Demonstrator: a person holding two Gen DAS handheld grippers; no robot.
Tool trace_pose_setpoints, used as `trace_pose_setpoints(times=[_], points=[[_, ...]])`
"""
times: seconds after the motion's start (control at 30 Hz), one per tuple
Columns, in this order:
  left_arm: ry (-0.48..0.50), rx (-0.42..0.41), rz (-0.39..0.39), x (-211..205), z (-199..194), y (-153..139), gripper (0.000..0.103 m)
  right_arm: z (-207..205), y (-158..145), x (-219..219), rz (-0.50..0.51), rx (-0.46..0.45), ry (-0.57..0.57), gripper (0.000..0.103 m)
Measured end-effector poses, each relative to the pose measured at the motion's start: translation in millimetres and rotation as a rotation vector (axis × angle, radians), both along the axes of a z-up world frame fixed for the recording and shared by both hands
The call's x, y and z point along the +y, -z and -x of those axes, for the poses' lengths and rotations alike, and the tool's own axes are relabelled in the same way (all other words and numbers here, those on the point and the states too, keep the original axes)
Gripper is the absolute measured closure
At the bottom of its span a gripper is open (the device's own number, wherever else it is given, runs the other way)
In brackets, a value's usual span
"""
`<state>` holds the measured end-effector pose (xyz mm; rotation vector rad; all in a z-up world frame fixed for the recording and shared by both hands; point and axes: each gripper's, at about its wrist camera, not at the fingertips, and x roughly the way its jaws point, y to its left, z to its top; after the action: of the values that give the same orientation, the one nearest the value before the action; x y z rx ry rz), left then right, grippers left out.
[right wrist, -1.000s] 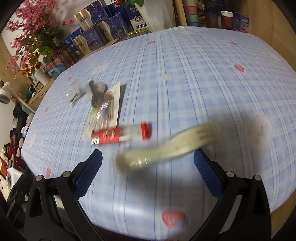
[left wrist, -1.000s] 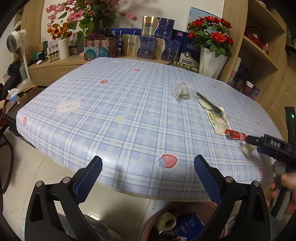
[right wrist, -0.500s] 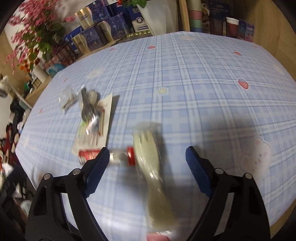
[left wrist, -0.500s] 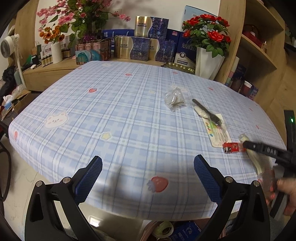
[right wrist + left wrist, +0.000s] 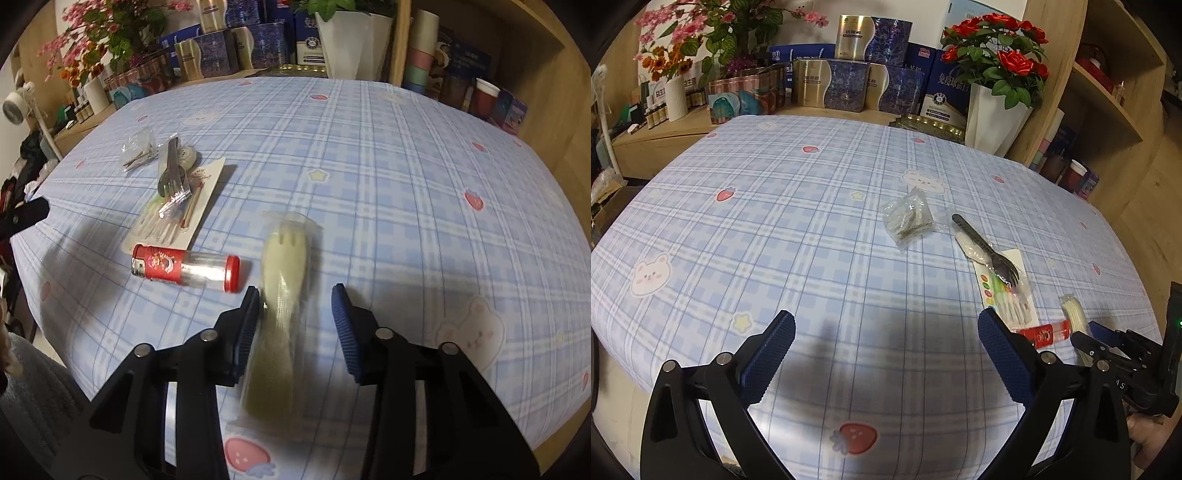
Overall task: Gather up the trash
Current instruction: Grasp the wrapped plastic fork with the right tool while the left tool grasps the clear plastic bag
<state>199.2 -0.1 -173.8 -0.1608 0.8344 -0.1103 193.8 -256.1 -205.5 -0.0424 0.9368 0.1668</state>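
A pale wrapped plastic fork [image 5: 284,266] lies on the blue plaid tablecloth [image 5: 388,155], its handle between the jaws of my right gripper [image 5: 295,295]. The jaws stand partly closed around it, the left pad close, the right pad apart. A red-capped clear tube [image 5: 184,267] lies just left. Behind it are a card of picks [image 5: 181,206], a dark wrapped fork [image 5: 171,170] and a small clear bag [image 5: 138,147]. My left gripper [image 5: 886,332] is open and empty above the tablecloth [image 5: 775,206], with the tube [image 5: 1043,332] and pale fork [image 5: 1073,314] to its right.
Gift boxes [image 5: 849,77], flower vases [image 5: 993,110] and a wooden shelf [image 5: 1108,92] stand behind the table. Cups [image 5: 484,96] sit on the floor shelf at far right. The table edge runs close below both grippers.
The right gripper has lined up with the pale fork and narrowed its jaws around the handle. The left gripper has moved forward over the table; the bin below is out of view.
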Motion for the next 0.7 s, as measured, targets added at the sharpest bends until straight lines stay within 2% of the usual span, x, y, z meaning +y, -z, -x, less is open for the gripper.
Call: trace_pose_setpoints(times=[0.07,0.1,0.13,0.27,0.4,0.53,0.63,0.7], points=[[0.025,0.023,0.008,-3.7,-8.6,3.8,0.006,-3.3,-0.2,0.9,-0.008,-0.002,-0.013,0.07],[0.037,0.036,0.011,-5.8,-12.9,6.2,0.006,-4.4,-0.6,1.1,-0.014,-0.003,-0.02,0.077],[0.042,0.044,0.011,-7.2,-16.8,7.0,0.006,-5.3,-0.9,0.4,-0.025,-0.002,-0.025,0.078],[0.04,0.057,0.011,-8.5,-40.6,8.3,0.007,-5.9,-1.6,-6.0,-0.083,-0.003,-0.028,0.079],[0.047,0.093,-0.031,-9.5,-78.5,11.6,0.017,-1.1,-2.1,-16.6,-0.149,-0.013,-0.016,0.079],[0.121,0.115,-0.042,-14.0,-111.6,19.8,0.017,5.2,-2.2,-25.1,-0.189,-0.018,0.013,0.079],[0.167,0.103,-0.128,-25.8,-129.0,23.7,0.017,8.6,-3.2,-29.5,-0.188,-0.02,0.034,0.079],[0.184,0.117,-0.14,-30.8,-139.8,26.7,0.017,10.7,-4.0,-31.0,-0.187,-0.021,0.035,0.079]])
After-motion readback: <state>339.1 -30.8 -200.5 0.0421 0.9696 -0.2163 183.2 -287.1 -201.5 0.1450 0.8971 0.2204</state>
